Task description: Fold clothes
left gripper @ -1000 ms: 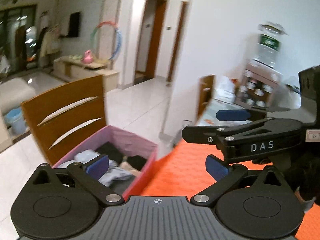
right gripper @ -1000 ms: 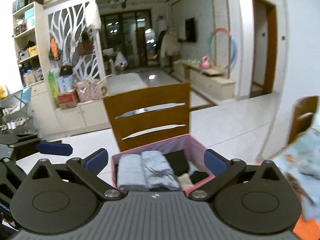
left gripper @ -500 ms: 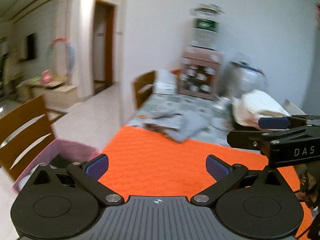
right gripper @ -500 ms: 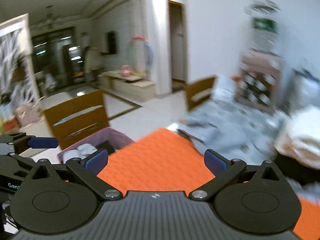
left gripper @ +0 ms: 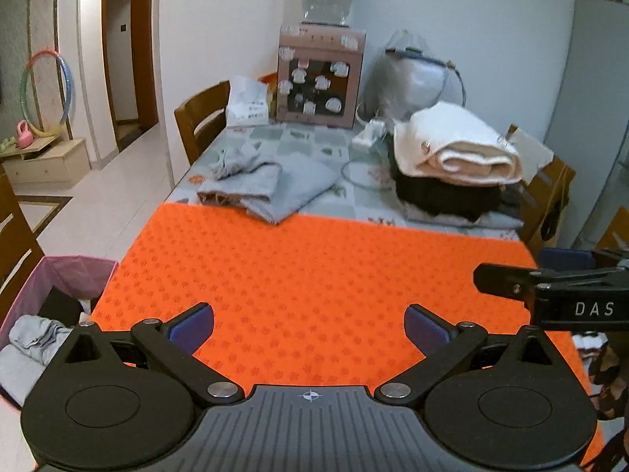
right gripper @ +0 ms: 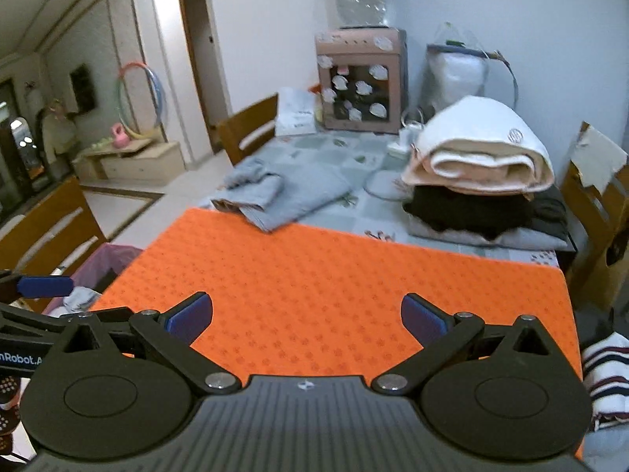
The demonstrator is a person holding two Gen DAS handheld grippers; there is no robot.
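Both my tools, left tool (left gripper: 308,324) and right tool (right gripper: 306,314), wide open, empty, over bare orange mat (left gripper: 314,267); facing grey garment (left gripper: 271,187), probably next to fold.

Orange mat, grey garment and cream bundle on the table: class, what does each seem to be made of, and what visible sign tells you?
Orange mat: probably foam or rubber, matte; a regular embossed pattern covers it.
Grey garment: soft knit or jersey cloth, likely; it slumps in loose folds, dull surface.
Cream bundle: thick fleece or padded fabric, seemingly; plump rolled edges, a metal snap.
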